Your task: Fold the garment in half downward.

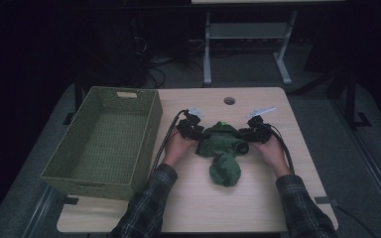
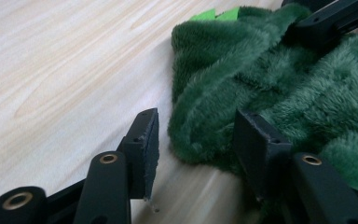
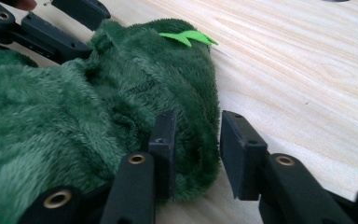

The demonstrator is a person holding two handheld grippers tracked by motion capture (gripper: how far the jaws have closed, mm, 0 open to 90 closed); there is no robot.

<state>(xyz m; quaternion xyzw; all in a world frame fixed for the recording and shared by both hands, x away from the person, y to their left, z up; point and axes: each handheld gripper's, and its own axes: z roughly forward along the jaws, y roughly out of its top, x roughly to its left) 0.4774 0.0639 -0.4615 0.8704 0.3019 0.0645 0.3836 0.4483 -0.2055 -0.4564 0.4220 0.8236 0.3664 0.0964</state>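
both grippers at green plush cloth [image 1: 222,148]

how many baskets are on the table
1. The green woven basket stands at the table's left edge, left of the left gripper and the dark green fleece garment. It looks empty, though its near wall hides part of the bottom.

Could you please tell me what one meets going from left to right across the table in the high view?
Green woven basket → left claw → green plush garment → right claw.
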